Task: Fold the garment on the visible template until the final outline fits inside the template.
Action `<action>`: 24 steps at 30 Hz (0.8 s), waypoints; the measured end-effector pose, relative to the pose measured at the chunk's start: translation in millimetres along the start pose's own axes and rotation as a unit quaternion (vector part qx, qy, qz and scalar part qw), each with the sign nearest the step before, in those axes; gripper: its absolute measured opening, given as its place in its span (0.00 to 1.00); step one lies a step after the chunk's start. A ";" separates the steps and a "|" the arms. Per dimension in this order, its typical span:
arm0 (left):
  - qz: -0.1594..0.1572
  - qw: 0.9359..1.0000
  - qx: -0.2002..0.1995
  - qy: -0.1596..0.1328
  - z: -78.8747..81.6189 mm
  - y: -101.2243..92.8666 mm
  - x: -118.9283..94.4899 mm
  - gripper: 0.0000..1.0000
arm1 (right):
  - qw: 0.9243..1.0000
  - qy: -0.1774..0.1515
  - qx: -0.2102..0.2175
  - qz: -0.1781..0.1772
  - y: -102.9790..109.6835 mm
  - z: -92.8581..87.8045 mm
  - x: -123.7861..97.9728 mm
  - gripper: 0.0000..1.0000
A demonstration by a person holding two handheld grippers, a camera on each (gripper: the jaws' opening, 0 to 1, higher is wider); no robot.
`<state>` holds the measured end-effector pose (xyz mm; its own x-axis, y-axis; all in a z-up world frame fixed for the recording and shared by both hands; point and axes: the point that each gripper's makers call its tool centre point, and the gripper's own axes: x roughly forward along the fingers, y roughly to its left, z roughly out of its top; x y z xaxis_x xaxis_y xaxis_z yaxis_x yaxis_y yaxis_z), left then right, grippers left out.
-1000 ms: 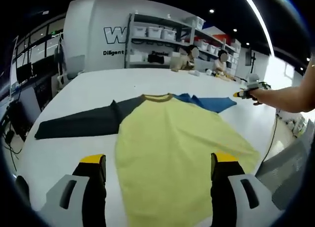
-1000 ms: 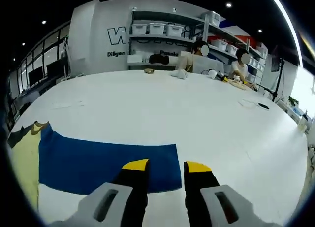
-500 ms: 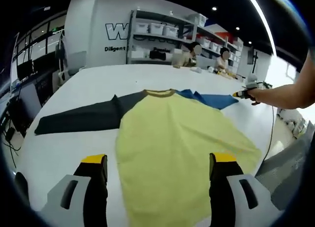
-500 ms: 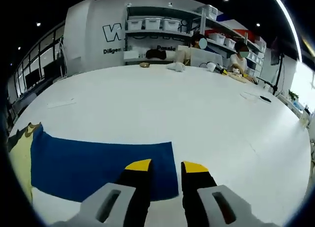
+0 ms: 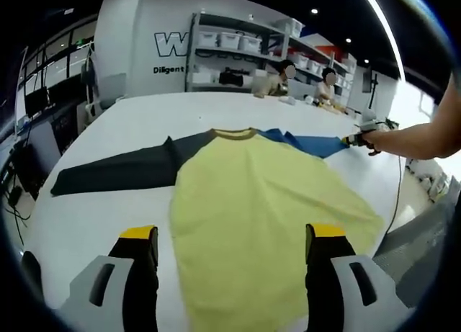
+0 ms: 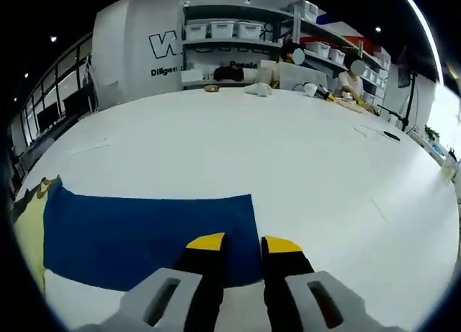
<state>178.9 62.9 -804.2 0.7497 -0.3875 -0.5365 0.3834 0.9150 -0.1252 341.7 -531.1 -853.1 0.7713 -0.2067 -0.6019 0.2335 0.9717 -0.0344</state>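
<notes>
White surface [image 5: 144, 112], broad and round-edged, backed by shelving with bins and a lettered wall; people seated at the far end.

Garment [image 5: 245, 202] spread flat at centre of the left gripper view: yellow body running from the lower middle of the frame up to the collar, dark sleeve [image 5: 115, 175] stretched toward the left edge, blue sleeve [image 5: 306, 145] reaching toward the upper right. No template outline distinguishable on the surface in either view.

Left gripper [image 5: 229, 238] held above the hem, fingers [image 5: 138, 240] spread wide apart and holding nothing, yellow cloth lying between and beyond them.

Right gripper [image 6: 235, 243] at the cuff end of the blue sleeve [image 6: 144, 231], seen in the right gripper view: yellow-tipped fingers [image 6: 205, 241] drawn close with a narrow gap, straddling the cuff's lower right corner; grip on the cloth not determinable. Same gripper visible at the right of the left gripper view, at the sleeve tip, on an outstretched forearm [image 5: 418, 139].

Key relation: long axis of the blue sleeve running leftward from the right fingers toward the yellow body at the left edge of the frame. Right hand clearly nearer to this sleeve; likely next move a fold of the sleeve inward across the body, calling for a firm hold on the cuff first.
</notes>
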 end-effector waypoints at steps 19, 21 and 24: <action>0.002 1.000 0.005 0.001 0.0 0.1 -0.3 0.78 | 0.999 -0.024 -0.042 -0.013 8.2 15.4 -1.4 0.00; 0.001 1.000 0.006 0.000 0.5 -0.1 -0.2 0.78 | 0.999 -0.009 -0.041 -0.032 1.2 10.2 -2.9 0.00; 0.000 1.000 0.006 -0.001 1.1 -0.7 -0.3 0.78 | 1.000 -0.010 -0.016 -0.025 0.9 9.1 -0.6 0.00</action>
<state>178.9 62.2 -803.0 0.7507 -0.3886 -0.5343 0.3910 0.9132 -0.1149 346.9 -531.1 -845.4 0.7706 -0.2562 -0.5836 0.2531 0.9634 -0.0888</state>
